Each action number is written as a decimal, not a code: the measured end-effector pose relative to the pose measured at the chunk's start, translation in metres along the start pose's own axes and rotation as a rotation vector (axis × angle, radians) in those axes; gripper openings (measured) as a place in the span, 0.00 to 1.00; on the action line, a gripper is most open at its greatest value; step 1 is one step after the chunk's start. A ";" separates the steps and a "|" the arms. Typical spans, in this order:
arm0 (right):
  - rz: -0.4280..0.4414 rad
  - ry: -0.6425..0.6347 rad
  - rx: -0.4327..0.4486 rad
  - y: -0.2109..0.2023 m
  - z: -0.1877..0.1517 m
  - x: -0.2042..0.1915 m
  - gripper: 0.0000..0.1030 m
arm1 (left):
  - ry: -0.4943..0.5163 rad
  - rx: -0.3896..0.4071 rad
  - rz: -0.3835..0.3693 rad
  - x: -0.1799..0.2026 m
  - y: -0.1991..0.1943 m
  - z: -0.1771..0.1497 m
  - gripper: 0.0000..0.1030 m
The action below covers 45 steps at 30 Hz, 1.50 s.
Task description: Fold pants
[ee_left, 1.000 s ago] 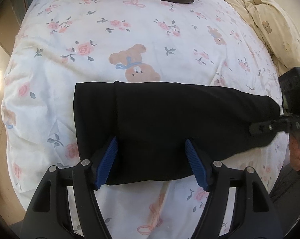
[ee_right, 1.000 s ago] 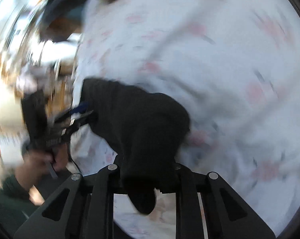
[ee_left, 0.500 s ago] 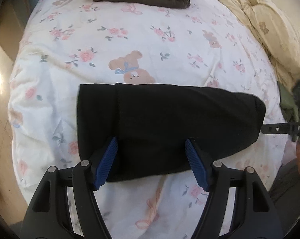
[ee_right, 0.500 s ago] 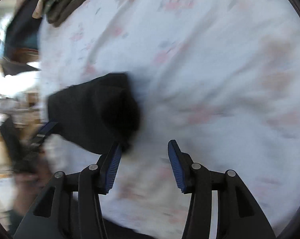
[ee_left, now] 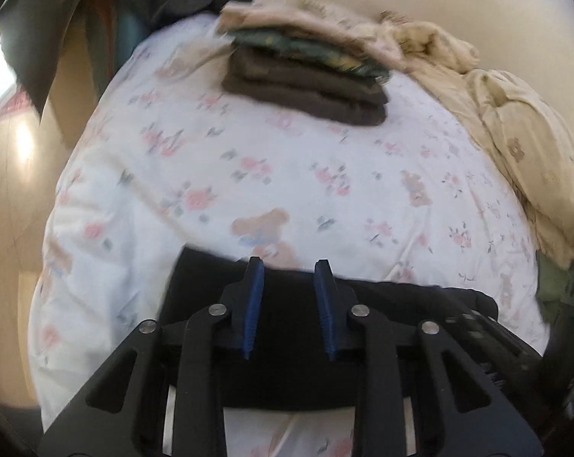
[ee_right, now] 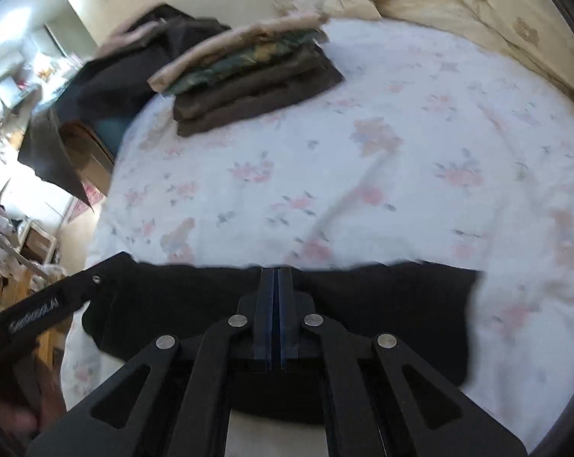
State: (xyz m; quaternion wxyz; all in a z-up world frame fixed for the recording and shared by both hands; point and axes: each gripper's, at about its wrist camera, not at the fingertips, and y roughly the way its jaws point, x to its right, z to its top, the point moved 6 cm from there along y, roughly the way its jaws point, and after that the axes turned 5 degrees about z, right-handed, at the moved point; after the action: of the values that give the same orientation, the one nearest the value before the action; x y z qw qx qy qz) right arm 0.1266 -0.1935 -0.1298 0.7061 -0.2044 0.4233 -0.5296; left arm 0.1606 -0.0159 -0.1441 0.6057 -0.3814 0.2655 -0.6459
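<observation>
The black pants [ee_left: 382, 301] lay folded into a long flat band along the near edge of the bed [ee_left: 325, 190], their long axis running side to side across both wrist views, parallel to that edge. In the right wrist view the same band [ee_right: 382, 304] spread to either side of the right gripper [ee_right: 275, 278], which sat over about its middle with its blue pads pressed together and, as far as could be seen, no cloth between them. The left gripper [ee_left: 289, 278] pointed down over the band's left part, jaws closing with a gap left and only the flat cloth beneath. Judged from this, both hands were about equally near. A stack of folded clothes [ee_left: 306, 83] sat well apart, toward the far left corner.
</observation>
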 end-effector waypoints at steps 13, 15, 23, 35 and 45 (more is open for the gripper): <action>-0.174 -0.088 0.034 0.020 -0.015 0.045 0.00 | 0.087 -0.020 0.078 -0.032 0.037 -0.025 0.02; -0.185 -0.043 0.044 0.014 -0.014 0.058 0.00 | 0.075 -0.019 0.076 -0.034 0.034 -0.026 0.02; -0.182 0.177 0.106 -0.026 -0.009 0.105 0.00 | -0.164 -0.069 0.159 -0.105 0.023 -0.012 0.01; 0.289 0.547 0.056 -0.080 -0.037 0.055 0.73 | -0.425 -0.059 -0.095 -0.063 -0.049 -0.038 0.84; 0.532 0.929 -0.077 -0.001 -0.102 0.055 0.72 | -0.547 -0.244 -0.242 -0.032 0.024 -0.079 0.84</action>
State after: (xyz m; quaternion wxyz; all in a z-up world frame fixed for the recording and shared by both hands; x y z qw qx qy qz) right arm 0.0476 -0.2280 -0.2068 0.5462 0.1399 0.7475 -0.3511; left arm 0.1095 0.0038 -0.2135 0.5232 -0.6394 0.1208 -0.5503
